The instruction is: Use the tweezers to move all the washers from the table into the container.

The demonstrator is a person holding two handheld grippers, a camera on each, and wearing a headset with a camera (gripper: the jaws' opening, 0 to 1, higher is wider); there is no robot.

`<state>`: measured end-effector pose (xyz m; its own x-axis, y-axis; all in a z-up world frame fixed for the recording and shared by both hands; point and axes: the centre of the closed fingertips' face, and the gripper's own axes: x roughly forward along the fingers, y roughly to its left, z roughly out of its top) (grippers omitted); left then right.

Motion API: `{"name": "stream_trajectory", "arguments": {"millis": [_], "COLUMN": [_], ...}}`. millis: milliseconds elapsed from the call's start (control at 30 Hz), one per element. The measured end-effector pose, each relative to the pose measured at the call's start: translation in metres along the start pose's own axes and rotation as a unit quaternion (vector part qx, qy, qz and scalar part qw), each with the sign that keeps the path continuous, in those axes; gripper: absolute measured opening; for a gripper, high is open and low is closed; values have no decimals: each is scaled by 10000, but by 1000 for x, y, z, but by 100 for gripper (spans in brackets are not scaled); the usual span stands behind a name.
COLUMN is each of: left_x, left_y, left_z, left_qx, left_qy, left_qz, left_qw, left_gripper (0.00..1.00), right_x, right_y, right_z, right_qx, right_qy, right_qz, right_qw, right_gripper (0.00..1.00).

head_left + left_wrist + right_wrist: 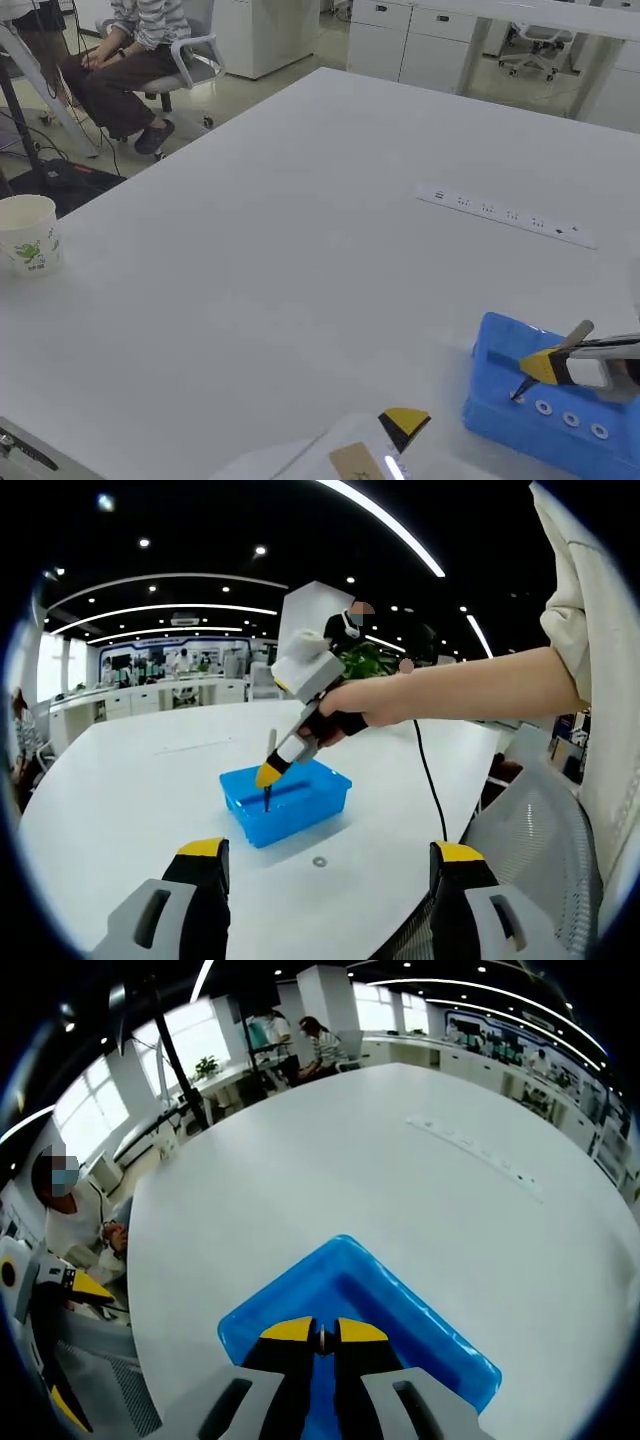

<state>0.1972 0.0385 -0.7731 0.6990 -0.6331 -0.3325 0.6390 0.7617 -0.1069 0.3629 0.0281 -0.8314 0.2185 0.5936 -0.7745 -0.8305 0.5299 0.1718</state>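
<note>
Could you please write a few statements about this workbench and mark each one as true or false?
1. The left gripper is open. True.
2. The right gripper is open and holds nothing. False: it is shut on the tweezers, whose tip points down into the blue container.
3. A washer lies on the table beside the container. True.
4. The paper cup stands inside the container. False: it stands on the table, far from the container.
5. A power strip lies on the table. True.
</note>
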Motion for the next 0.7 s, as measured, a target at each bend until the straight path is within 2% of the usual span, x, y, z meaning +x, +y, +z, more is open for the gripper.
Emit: {"name": "stream_trajectory", "arguments": {"millis": [300, 700], "left_x": [0, 0], "left_y": [0, 0], "left_z": [-1, -2], "left_qx": [15, 17], "left_qy": [34, 40], "left_qz": [7, -3], "left_qw": [10000, 10000], "left_gripper": [83, 83], "right_x": [1, -5], "right_y": [-1, 4], "right_z": [-2, 3], "right_qx": [-61, -26], "right_qy": [37, -107], "right_qz": [-29, 1], "right_qw": [10000, 9999], "right_gripper": [3, 3]}}
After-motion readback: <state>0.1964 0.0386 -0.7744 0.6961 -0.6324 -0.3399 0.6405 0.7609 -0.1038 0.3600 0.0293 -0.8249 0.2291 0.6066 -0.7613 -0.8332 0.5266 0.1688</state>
